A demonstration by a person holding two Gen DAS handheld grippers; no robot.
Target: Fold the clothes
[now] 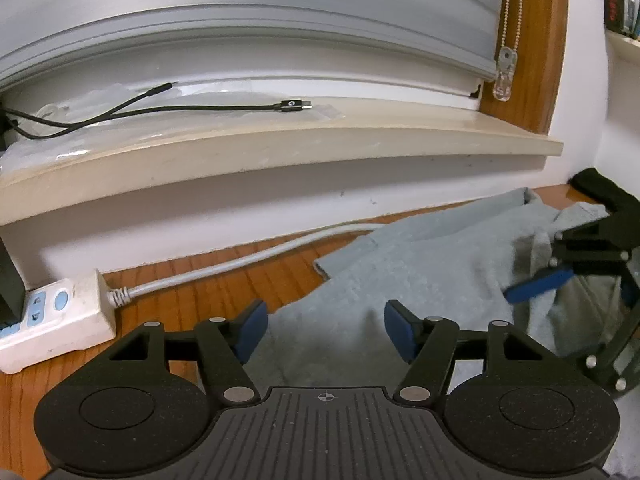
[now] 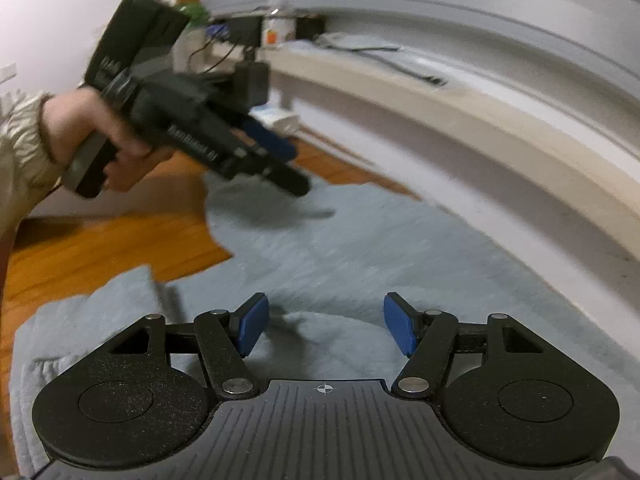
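Note:
A pale blue-grey fleece garment lies spread on the wooden surface below a window sill. My left gripper hovers over its left edge, open, with only cloth showing behind its blue pads. In the same view my right gripper comes in at the right edge, where a blurred blue pad shows above the cloth. In the right wrist view my right gripper stands open over a thicker fold of the garment, nothing between its pads. There the left gripper, held by a hand, points down at the far cloth edge.
A white power strip with its grey cable lies on the wood at the left, along the wall. The beige window sill juts out above and carries black cables. A dark cloth lies at the far right.

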